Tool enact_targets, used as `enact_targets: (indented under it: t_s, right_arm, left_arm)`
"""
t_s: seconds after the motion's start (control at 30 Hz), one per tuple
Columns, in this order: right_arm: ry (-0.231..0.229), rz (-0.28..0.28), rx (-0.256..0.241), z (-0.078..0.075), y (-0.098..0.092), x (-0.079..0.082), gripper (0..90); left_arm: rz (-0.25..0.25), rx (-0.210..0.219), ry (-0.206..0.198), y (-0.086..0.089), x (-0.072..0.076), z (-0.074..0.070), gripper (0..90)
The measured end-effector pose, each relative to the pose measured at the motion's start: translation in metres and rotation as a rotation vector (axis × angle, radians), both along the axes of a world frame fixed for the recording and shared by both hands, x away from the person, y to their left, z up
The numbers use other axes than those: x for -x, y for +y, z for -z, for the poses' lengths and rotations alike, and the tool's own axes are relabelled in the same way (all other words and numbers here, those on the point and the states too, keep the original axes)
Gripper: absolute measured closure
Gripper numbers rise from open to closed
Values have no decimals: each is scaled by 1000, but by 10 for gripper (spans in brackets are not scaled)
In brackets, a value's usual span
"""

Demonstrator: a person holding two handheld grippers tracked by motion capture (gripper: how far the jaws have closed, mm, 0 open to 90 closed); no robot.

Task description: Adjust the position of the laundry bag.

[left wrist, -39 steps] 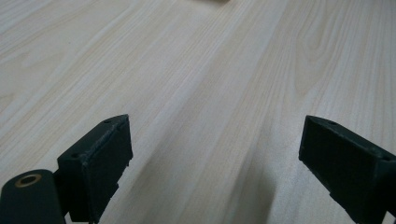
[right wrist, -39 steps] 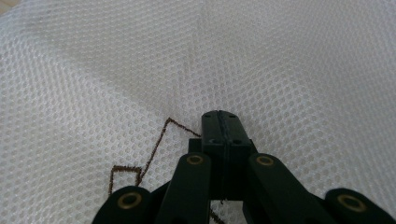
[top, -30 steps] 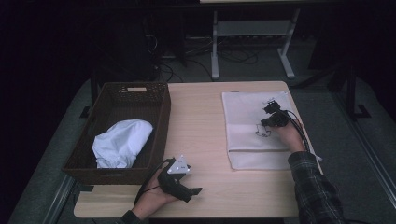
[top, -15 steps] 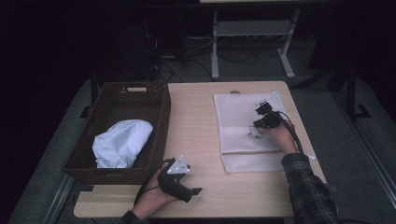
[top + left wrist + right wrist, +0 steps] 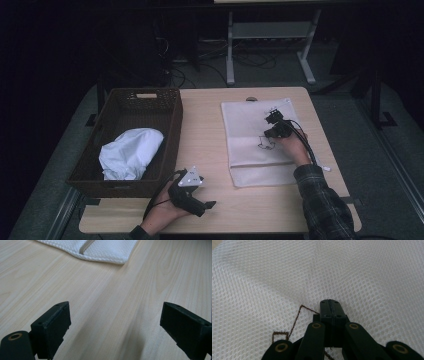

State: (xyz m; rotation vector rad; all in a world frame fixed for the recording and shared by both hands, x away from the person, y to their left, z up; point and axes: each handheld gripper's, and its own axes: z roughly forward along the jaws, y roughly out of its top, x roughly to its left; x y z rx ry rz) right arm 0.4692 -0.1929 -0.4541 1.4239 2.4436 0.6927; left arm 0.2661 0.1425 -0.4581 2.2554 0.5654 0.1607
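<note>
We press our right claw (image 5: 272,119), jaws clenched together, down on the white mesh laundry bag (image 5: 250,125) that lies flat along the right edge of the surface (image 5: 210,130), the tip resting beside a brown stitched mark (image 5: 294,322) on the weave; whether any mesh is pinched between the jaws we cannot tell. Held this way, the claw seems to be there to drag or steady the bag. Our left claw (image 5: 192,192) sits idle near the front edge, jaws spread wide over bare wood, the bag's zippered corner (image 5: 85,246) beyond it, kept clear of the work. A dark wicker basket (image 5: 172,145) at the left edge holds a crumpled white cloth (image 5: 130,152). Against a second ago, the bag and right claw sit farther from the right edge; the left claw has not moved.
</note>
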Motion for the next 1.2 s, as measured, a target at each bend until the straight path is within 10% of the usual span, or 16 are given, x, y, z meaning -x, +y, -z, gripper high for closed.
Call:
enact_targets:
  t_s: [1.2]
  right_arm:
    - [11, -44, -12, -1, 77, -5, 894]
  left_arm:
    - [10, 10, -4, 2, 1, -2, 91]
